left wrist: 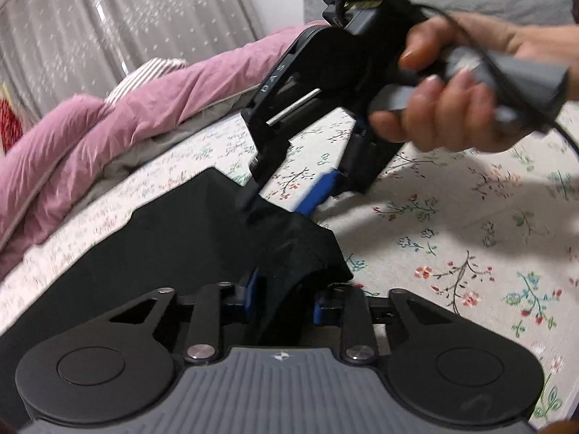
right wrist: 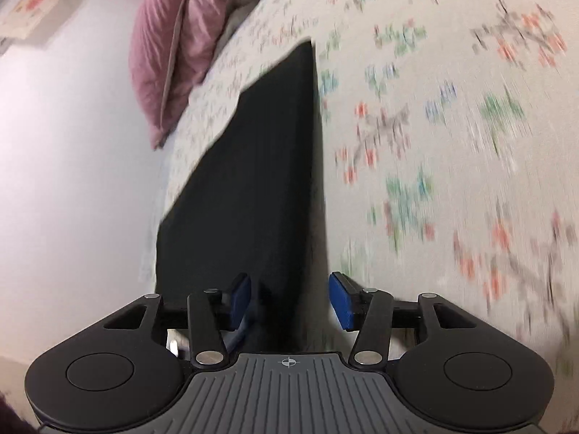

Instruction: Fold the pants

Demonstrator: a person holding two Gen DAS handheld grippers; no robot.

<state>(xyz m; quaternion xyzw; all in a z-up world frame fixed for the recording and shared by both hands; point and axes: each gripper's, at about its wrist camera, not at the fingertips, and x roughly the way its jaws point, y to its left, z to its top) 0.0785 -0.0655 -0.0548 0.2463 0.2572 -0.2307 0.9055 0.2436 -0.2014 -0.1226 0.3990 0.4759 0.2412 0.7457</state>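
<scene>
Black pants lie on a floral bedsheet. In the left wrist view a bunched end of the pants sits between my left gripper's blue pads; the jaws stand somewhat apart around it. My right gripper, held by a hand, stands just beyond, fingers apart, one black finger touching the pants' edge. In the right wrist view the pants stretch away as a long dark strip, and my right gripper is open with the cloth edge between its blue pads.
A pink quilt is bunched along the far side of the bed, with grey bedding under it. Curtains hang behind. The floral sheet spreads wide to the right of the pants. A white wall is at left.
</scene>
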